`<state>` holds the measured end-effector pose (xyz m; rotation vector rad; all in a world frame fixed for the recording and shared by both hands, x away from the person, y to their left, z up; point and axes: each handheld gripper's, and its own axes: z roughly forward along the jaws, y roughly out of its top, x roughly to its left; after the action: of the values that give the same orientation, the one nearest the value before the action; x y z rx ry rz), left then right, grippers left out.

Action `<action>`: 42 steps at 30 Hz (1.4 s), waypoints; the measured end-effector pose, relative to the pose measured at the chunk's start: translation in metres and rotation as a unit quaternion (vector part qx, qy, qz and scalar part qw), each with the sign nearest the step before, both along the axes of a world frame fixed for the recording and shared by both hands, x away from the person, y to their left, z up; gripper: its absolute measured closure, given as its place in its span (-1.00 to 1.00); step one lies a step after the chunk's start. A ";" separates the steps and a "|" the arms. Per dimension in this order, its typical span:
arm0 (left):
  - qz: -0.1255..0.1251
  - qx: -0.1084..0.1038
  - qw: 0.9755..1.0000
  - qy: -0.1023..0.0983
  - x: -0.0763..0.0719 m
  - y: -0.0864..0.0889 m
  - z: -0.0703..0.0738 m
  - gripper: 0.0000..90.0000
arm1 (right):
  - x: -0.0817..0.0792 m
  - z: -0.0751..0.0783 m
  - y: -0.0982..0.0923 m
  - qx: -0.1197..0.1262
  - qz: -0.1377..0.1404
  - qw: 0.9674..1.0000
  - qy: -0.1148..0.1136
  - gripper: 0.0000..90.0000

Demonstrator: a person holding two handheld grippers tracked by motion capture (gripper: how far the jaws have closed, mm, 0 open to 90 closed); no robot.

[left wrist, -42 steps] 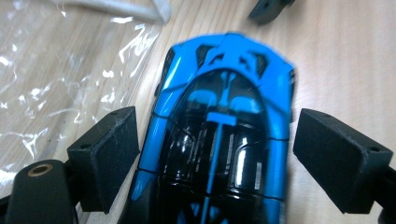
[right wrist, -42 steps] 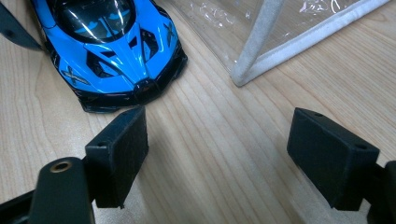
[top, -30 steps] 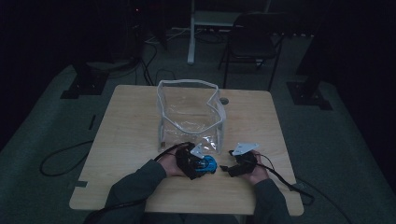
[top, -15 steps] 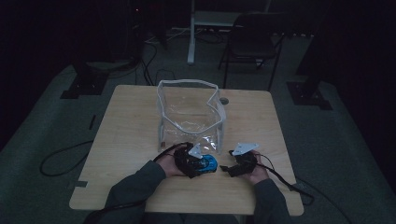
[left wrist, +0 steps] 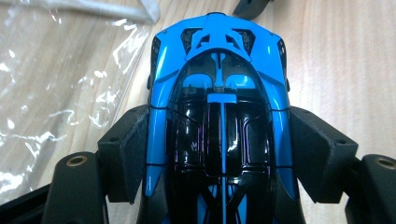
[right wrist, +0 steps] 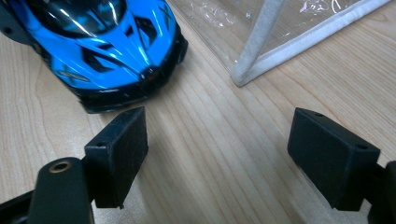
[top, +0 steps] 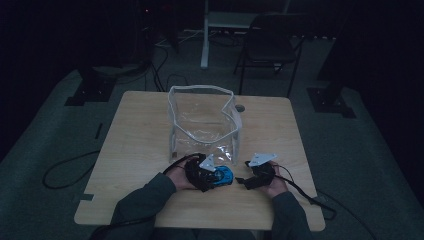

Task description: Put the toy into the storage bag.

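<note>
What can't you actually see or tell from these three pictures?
- Toy car: its near end is cut off by the bottom edge of the left gripper view, and its wheels are hidden under its body.
- Left gripper: the pads sit against the car's sides; how firmly they press is unclear.
- Clear bag: the high view is too dim to show whether anything is inside.
- Right gripper: open, nothing between its jaws.

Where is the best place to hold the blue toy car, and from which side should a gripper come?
Probably across its two long flanks at mid-body. The blue toy car is long, narrow and smooth-sided, widening toward the end. The left gripper, whose jaws have just been closing, already straddles it lengthwise from one end, pads at both flanks. The right gripper stands open, holding nothing.
</note>
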<state>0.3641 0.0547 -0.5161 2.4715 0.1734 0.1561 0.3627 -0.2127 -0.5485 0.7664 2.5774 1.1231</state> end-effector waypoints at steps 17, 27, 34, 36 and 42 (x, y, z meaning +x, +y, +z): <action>-0.024 -0.038 0.999 -0.020 -0.009 0.013 0.041 -0.38 | 0.000 0.000 0.000 0.001 0.000 1.000 -0.001 -0.56; -0.024 -0.052 0.997 -0.044 -0.015 0.026 0.070 -0.37 | 0.000 0.000 0.000 0.000 0.000 1.000 0.000 -0.56; -0.025 -0.074 0.995 -0.060 -0.019 0.037 0.097 -0.37 | 0.000 0.000 0.000 0.001 0.000 1.000 -0.001 -0.56; -0.024 -0.077 0.995 -0.065 -0.020 0.039 0.103 -0.37 | 0.000 0.000 0.000 0.001 0.000 1.000 -0.001 -0.56; -0.021 -0.100 0.992 -0.077 -0.022 0.048 0.131 -0.37 | 0.000 0.000 0.000 0.001 0.000 1.000 0.000 -0.56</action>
<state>0.3425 0.1030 -0.3850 2.2500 0.0675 0.2969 0.3627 -0.2126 -0.5486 0.7658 2.5768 1.1255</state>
